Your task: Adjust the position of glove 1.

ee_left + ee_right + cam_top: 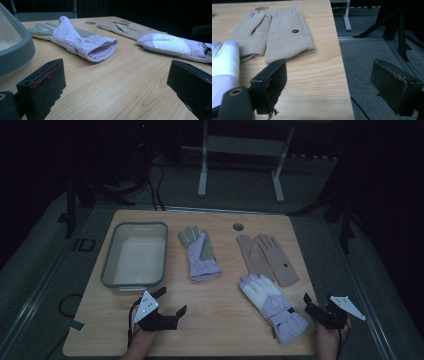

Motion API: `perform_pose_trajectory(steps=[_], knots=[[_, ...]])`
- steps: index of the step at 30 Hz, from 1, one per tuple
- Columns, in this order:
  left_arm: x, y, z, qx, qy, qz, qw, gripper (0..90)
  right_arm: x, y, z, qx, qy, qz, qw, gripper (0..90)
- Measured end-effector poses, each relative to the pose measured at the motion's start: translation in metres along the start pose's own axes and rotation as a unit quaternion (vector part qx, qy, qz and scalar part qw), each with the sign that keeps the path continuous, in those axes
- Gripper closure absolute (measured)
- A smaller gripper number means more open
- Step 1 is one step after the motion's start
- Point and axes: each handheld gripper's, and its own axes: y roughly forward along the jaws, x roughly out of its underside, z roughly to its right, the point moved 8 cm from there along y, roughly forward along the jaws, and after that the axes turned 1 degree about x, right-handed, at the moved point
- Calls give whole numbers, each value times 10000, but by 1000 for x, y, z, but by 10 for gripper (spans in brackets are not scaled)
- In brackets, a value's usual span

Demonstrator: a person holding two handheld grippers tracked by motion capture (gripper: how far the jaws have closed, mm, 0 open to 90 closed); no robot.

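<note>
I am watching the wooden table [220, 315] from above, starting at its left side, where a clear plastic bin [134, 255] with a grey rim is sitting empty. Just in front of its near edge I am holding the left gripper [172, 302], jaws spread wide and nothing between them, hovering low over bare wood. In the left gripper view the bin's rim [15, 55] is crowding the left edge, and the lavender and grey glove [75, 37] is lying straight ahead of the jaws but well apart from them, its gathered cuff opening facing me. From above, that same glove [200, 254] is lying just right of the bin, fingers pointing away.

Moving right, a pair of tan gloves [267, 257] is lying flat, one partly overlapping the other, near the small round hole [238, 227] in the tabletop. In front of them a white and lavender ski glove [272, 305] is lying diagonally, its cuff near the table's front edge and its fingertips just beside the tan pair.

At the far right I am holding the right gripper [312, 307], jaws also spread and empty, at the table's right edge, just beside the ski glove's cuff. In the right gripper view the ski glove [223, 62] is sitting left of the left jaw, and the tan gloves [277, 35] are lying farther ahead.
</note>
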Motion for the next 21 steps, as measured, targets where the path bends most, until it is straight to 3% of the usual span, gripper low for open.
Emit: perform_pose_trajectory(steps=[5, 7, 9, 13, 15, 17, 21], knots=[[0, 0, 0, -7, -22, 10, 10000, 21, 2, 1, -2, 105, -171, -149, 9997, 147], [0, 0, -1, -4, -20, 5, 10000, 21, 4, 2, 0, 248, -254, -280, 9990, 147], [0, 0, -1, -15, -22, 5, 10000, 21, 7, 3, 3, 345, -223, -499, 9979, 146], [0, 0, -1, -29, -14, 10, 10000, 21, 7, 4, 11, 518, -118, -591, 9968, 155], [0, 0, -1, -29, -9, 10, 10000, 21, 7, 5, 12, 470, -167, -798, 9956, 157], [0, 0, 0, -9, -15, 15, 10000, 21, 5, 5, 11, 365, -60, -923, 9950, 157], [0, 0, -1, 8, -20, 6, 10000, 20, -11, 2, 9, 320, -104, -907, 9953, 153]])
